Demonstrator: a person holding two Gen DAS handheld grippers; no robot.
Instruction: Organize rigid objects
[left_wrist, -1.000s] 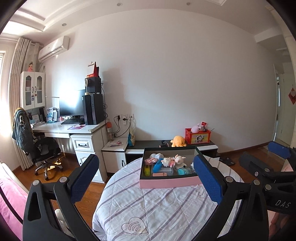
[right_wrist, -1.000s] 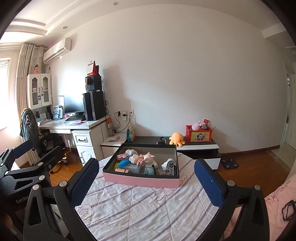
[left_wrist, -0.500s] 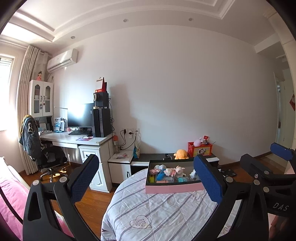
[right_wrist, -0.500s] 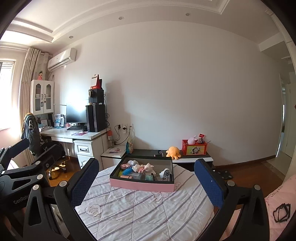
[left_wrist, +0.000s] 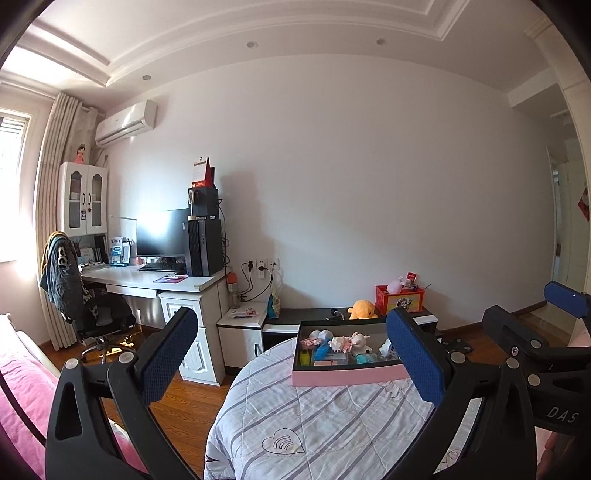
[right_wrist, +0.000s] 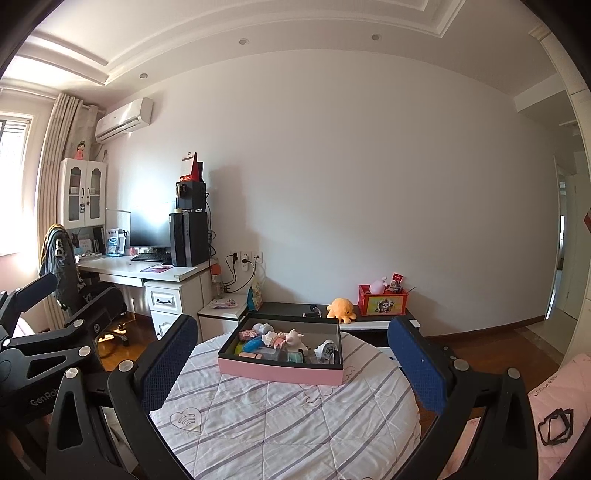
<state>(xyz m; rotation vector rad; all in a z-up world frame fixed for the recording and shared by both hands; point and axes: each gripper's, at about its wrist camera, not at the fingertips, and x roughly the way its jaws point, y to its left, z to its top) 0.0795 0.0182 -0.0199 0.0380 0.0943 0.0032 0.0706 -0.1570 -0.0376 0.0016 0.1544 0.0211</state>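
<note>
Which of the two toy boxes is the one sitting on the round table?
The pink box with the dark inside, full of small toys, sits on the quilted round table. The red box stands farther back on the low cabinet by the wall.

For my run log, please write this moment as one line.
stage: approach | left gripper: open, empty | right gripper: open, empty | pink box: on round table, toys inside

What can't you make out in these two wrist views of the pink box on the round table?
- Small items in the pink box: too small in both views to name, apart from a pig-like figure.
- Box's right end, left wrist view: hidden behind a blue pad of the left tongs.
- Near table edge: cut off by the frame bottom, both views.
- Hands holding the tongs: out of frame.
</note>
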